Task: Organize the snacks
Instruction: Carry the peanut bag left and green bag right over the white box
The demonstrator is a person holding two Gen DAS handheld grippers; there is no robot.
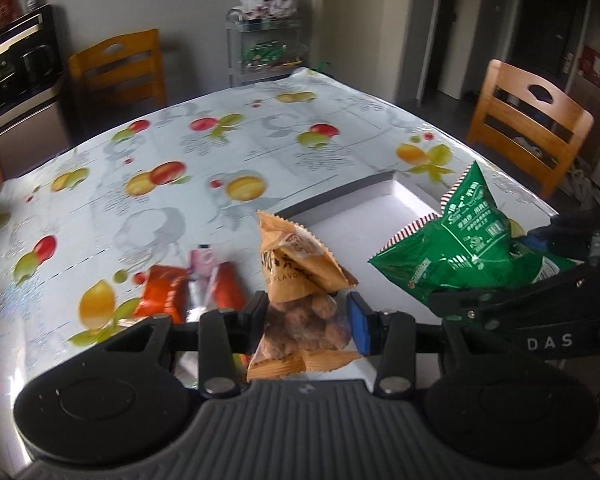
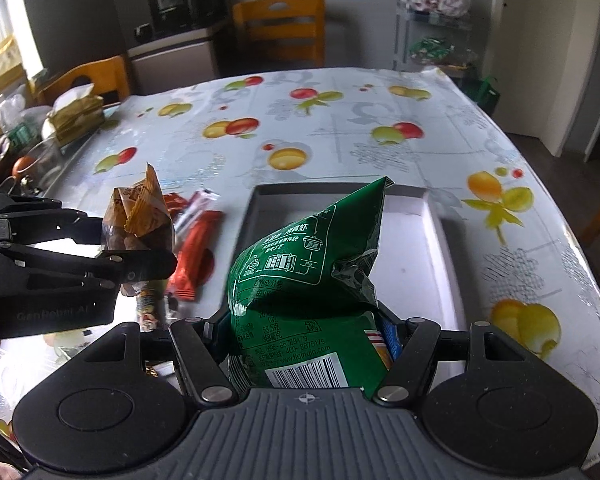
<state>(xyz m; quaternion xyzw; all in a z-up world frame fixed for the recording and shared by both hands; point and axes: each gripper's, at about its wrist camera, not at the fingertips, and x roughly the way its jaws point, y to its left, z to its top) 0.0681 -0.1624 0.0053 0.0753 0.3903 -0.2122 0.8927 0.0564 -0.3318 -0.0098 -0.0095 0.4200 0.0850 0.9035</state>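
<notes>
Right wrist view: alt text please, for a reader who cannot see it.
The right gripper clamps a green snack bag above a shallow white tray on a fruit-print table. At left, the left gripper holds an orange nut packet.

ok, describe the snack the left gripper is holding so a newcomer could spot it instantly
Start at the fruit-print table and find the shallow white tray. Just left of the tray, the left gripper has its jaws shut on a tan packet with a clear lower window showing round brown nuts. Unlike the green bag in the right gripper and the flat orange-red sachets on the table, it is tan and see-through.
</notes>
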